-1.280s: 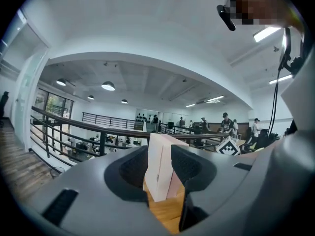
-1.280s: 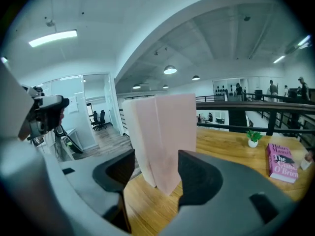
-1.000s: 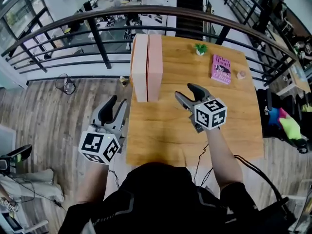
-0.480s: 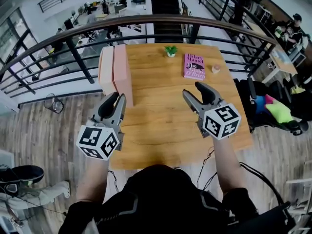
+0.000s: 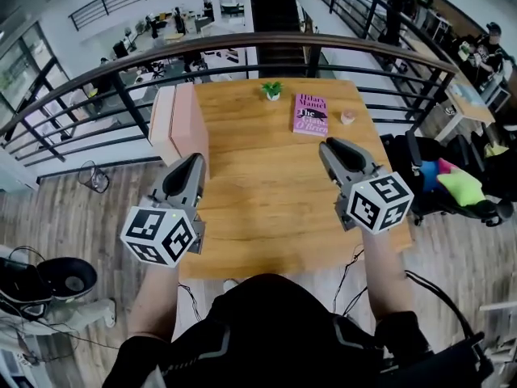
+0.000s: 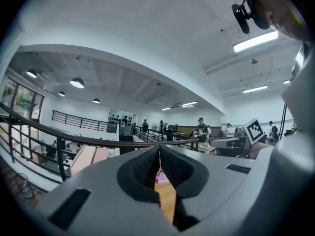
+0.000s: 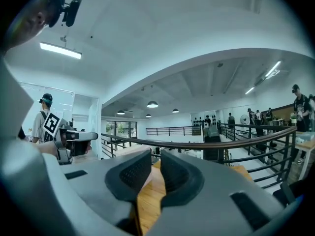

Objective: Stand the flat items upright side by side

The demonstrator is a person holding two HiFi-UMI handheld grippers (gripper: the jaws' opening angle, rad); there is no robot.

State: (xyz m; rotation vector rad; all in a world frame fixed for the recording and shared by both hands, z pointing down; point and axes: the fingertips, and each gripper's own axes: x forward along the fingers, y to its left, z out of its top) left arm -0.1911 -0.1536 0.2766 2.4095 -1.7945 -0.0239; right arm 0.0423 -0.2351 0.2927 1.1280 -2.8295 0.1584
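Two tall flat items, one cream and one pink (image 5: 179, 124), stand upright side by side at the table's left edge; they also show in the left gripper view (image 6: 88, 156). A pink book (image 5: 311, 113) lies flat at the far middle of the table and shows between the left jaws (image 6: 161, 176). My left gripper (image 5: 194, 162) (image 6: 159, 149) hovers over the near left of the table, shut and empty. My right gripper (image 5: 329, 145) (image 7: 155, 154) hovers at the near right, its jaws closing to a narrow gap with nothing between them.
A small potted plant (image 5: 271, 91) and a little round object (image 5: 347, 117) sit near the wooden table's (image 5: 258, 208) far edge. A dark railing (image 5: 121, 103) curves behind the table. A chair with bright cloth (image 5: 456, 186) stands at the right.
Both grippers' jaws have closed in, the left fully. The left gripper rose beside the table's near left. The right one shifted right. The standing items stay put.
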